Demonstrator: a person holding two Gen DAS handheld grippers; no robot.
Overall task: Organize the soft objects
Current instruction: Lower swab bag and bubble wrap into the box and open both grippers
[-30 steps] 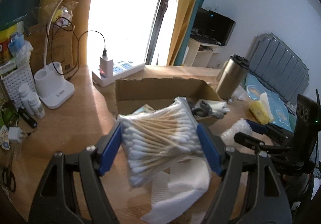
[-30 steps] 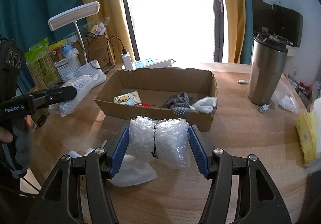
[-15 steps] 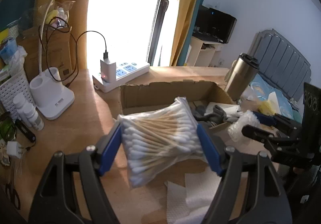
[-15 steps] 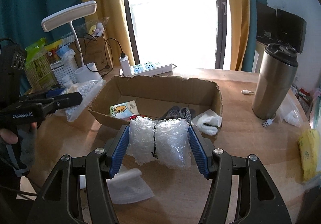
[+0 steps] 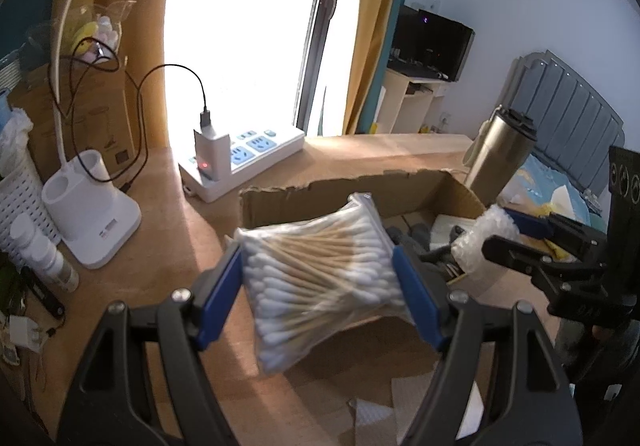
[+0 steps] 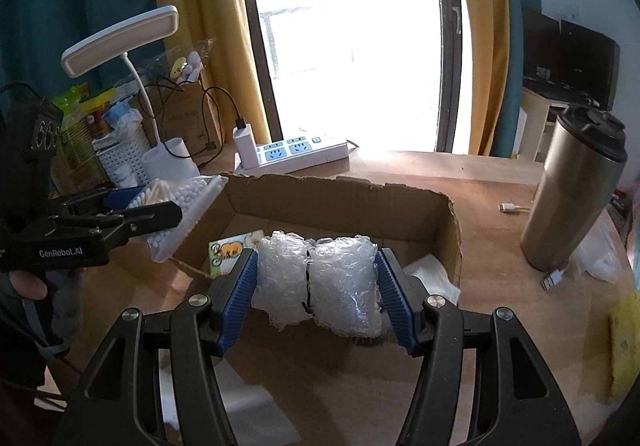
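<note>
My left gripper [image 5: 318, 286] is shut on a clear bag of cotton swabs [image 5: 320, 274] and holds it over the left end of the open cardboard box [image 5: 304, 198]. My right gripper [image 6: 316, 284] is shut on a wad of bubble wrap [image 6: 320, 282] and holds it over the box's near side [image 6: 450, 230]. In the box lie a small cartoon-print pack [image 6: 228, 250], white cloth [image 6: 432, 278] and grey fabric [image 5: 420, 236]. The left gripper also shows in the right wrist view [image 6: 160, 206], the right gripper in the left wrist view [image 5: 496, 234].
A steel tumbler [image 6: 576, 194] stands right of the box. A power strip with a charger [image 6: 292, 154], a white desk lamp [image 5: 88, 206] and a white basket [image 5: 20, 206] stand behind and left. White foam sheets [image 6: 240, 406] lie on the wooden table before the box. A yellow cloth [image 6: 624, 346] lies at the right.
Both grippers moved forward and up toward the box, each still holding its item. The swab bag and the bubble wrap now hang over the box instead of in front of it.
</note>
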